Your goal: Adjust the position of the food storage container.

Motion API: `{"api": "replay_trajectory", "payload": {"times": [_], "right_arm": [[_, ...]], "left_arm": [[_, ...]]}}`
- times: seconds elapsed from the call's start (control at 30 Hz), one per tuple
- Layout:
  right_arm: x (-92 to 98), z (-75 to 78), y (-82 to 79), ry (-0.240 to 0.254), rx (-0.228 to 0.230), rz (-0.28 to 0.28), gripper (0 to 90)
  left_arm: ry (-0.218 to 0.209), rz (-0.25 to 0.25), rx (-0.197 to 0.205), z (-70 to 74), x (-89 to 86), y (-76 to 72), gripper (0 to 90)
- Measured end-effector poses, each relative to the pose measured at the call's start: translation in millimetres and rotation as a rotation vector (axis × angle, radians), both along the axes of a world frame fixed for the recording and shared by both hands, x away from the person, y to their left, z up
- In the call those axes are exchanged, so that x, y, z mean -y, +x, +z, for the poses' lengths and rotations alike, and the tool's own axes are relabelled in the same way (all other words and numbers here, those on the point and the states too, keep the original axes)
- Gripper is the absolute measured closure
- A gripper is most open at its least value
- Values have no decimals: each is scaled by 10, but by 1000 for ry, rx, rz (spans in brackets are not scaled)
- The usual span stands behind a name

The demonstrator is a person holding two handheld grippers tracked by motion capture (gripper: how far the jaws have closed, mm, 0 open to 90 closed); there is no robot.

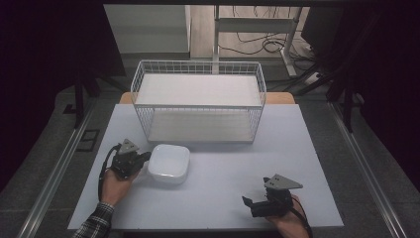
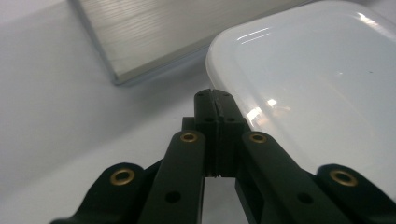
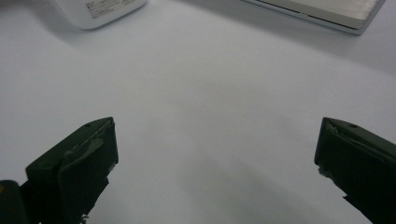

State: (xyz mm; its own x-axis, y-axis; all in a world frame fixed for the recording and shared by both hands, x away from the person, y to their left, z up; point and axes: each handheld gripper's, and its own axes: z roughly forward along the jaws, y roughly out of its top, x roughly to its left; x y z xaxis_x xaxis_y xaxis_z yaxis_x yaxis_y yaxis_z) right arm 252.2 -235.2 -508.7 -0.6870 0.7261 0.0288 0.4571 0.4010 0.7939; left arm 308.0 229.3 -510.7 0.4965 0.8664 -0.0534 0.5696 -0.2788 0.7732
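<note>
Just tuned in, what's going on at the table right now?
A person works at a table with a gripper in each hand. The left gripper, jaws shut with nothing between them, sits against the near left edge of a white square container that lies in front of a white wire rack. Whether it touches the rim is hard to tell. The right gripper rests at the near right of the table, jaws wide open and empty, pointing toward the container.

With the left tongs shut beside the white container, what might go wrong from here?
1. The left tongs are shut with nothing between them, beside the white container's rim; pushing on may just slide it across the table.
2. The wire rack stands close behind; a shove could knock the container into it.
3. The open right tongs are too far to steady it.
</note>
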Motion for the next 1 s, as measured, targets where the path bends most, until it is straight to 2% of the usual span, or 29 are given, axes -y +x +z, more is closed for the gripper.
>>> {"api": "replay_trajectory", "payload": {"times": [0.27, 0.33, 0.37, 0.43, 0.53, 0.63, 0.73, 0.87, 1.0], "right_arm": [[-51, 40, 34, -5, -55, 19, 0], [-64, 43, 46, -7, -65, 21, 0], [-71, 42, 51, -10, -65, 25, 0], [-87, 39, 69, -8, -64, 21, 12], [-111, 50, 105, -6, -57, 11, 62], [-176, 77, 155, -6, -46, 22, 169], [-280, 97, 220, -18, -43, 32, 285], [-390, 95, 344, -18, -84, 54, 402], [-485, 111, 481, -16, -102, 80, 505]], "left_arm": [[-17, -41, -6, 3, 213, -75, 899], [-13, -51, -5, 2, 241, -90, 899], [2, -54, 2, 6, 245, -92, 899], [7, -36, 2, -1, 222, -73, 898], [-18, -23, -18, -49, 181, -24, 898], [-25, -39, -34, -84, 213, 1, 899], [-4, -59, -43, -111, 296, 5, 899], [12, -82, -46, -111, 375, -22, 899], [6, -99, -41, -82, 452, -52, 899]]}}
